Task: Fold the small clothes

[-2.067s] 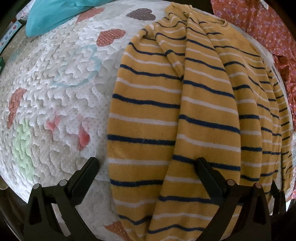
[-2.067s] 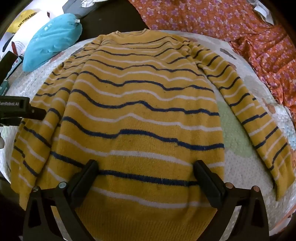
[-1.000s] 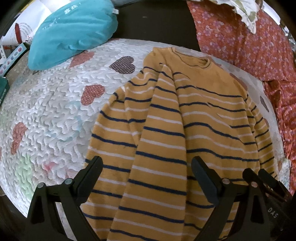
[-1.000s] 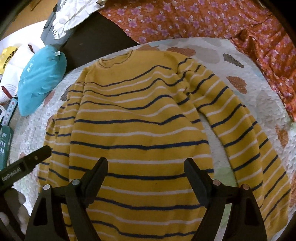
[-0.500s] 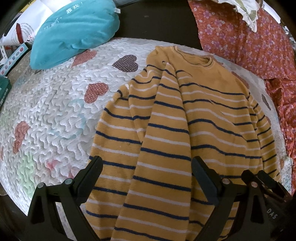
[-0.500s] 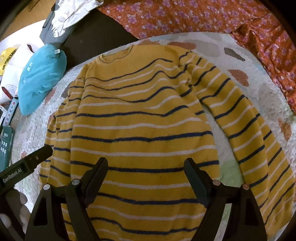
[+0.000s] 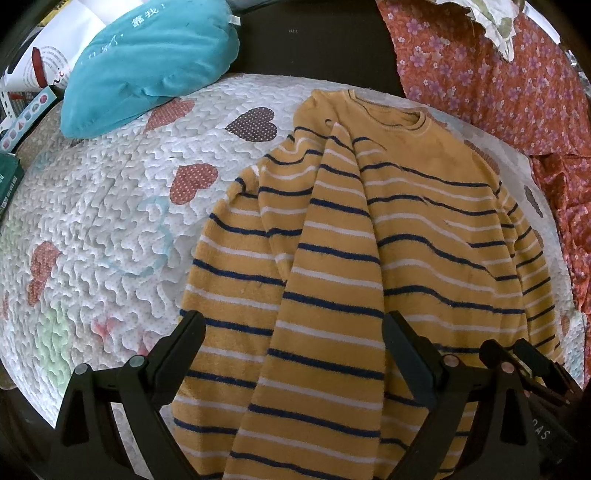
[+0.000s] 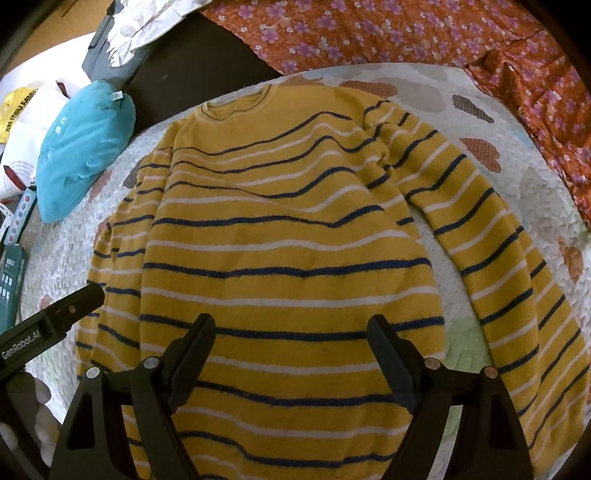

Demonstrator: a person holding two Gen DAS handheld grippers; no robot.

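A yellow sweater (image 8: 288, 236) with navy and white stripes lies flat on a white quilted mat (image 7: 110, 221) with heart prints. In the left wrist view the yellow sweater (image 7: 424, 229) has its left sleeve (image 7: 325, 295) folded over the body. The right sleeve (image 8: 491, 251) stretches out to the side in the right wrist view. My left gripper (image 7: 293, 332) hovers open above the hem end, holding nothing. Over the lower body of the sweater my right gripper (image 8: 291, 332) is open and empty too. The left gripper's finger (image 8: 55, 314) shows at the left edge of the right wrist view.
A teal pillow (image 7: 147, 62) rests at the mat's far left corner. Orange floral fabric (image 8: 424, 33) lies beyond and to the right of the mat. Boxes and packets (image 8: 14, 258) sit off the left edge. A dark surface (image 7: 314, 44) shows behind the collar.
Both grippers have pulled back and risen from the sweater, so more of it and the mat shows. The left sleeve stays folded over the body. Over the last half second little has moved.
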